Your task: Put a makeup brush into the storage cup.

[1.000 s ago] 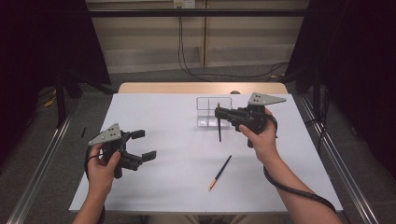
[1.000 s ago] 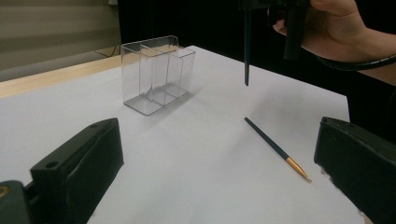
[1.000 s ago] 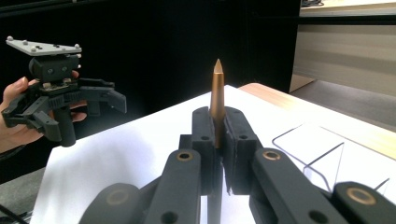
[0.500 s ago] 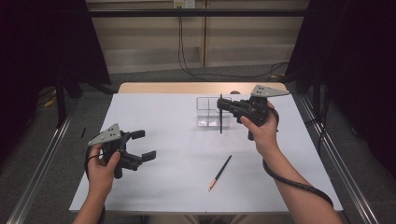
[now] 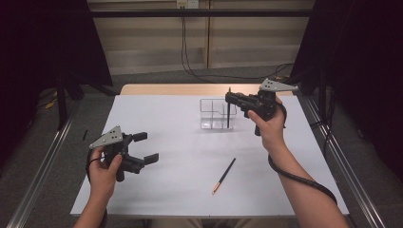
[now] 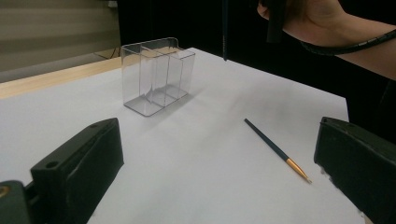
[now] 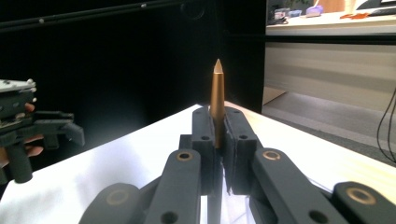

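White desk (image 5: pixel 157 118): right tool (image 5: pixel 229 98) clamps pencil (image 5: pixel 228 114) upright over clear organizer (image 5: pixel 212 114) for drop-in; left tool (image 5: pixel 145 147) idles open, empty.

A white table (image 5: pixel 157 118) with a bare wooden strip (image 5: pixel 161 89) along its far edge stands on a grey floor (image 5: pixel 43 156). Black curtains (image 5: pixel 43 42) hang at both sides. Behind is a pale panelled wall (image 5: pixel 147 42), with black cables (image 5: pixel 187 52) trailing down it. Metal rails (image 5: pixel 45 161) run along the floor on each side.
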Available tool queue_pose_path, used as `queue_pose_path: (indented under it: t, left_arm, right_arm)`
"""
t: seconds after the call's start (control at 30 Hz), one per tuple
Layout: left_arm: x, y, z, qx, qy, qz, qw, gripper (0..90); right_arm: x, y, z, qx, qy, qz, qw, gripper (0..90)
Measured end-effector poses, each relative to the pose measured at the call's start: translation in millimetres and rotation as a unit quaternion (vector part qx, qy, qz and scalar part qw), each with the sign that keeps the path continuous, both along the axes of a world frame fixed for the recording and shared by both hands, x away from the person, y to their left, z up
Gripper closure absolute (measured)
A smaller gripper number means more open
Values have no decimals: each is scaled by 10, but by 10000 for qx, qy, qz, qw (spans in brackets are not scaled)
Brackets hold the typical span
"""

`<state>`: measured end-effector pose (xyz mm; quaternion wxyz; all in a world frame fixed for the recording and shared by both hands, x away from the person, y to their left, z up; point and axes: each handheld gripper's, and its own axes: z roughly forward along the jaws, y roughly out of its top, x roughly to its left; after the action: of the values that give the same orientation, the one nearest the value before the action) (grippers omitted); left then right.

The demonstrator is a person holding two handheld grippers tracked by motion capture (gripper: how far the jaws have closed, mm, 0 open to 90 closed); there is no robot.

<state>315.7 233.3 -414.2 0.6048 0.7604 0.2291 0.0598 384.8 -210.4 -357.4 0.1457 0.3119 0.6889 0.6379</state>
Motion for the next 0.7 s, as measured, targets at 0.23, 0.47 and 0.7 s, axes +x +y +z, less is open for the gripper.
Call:
queue_pose_path:
  t: [0.23,0.47,0.7]
  left_arm:
    - [4,-10,-14,31,21,-27,10000,13]
    - [9,-7,-23,60,16,-30,10000,16]
    - [9,-15,-26,73,4,-47,10000,16]
  right_arm:
    - [74,-67,45,33,-41,-129,9999,840]
    - [136,-89,92,15,-71,-224,9997,840]
    - [224,-95,125,-6,-113,-339,9994,839]
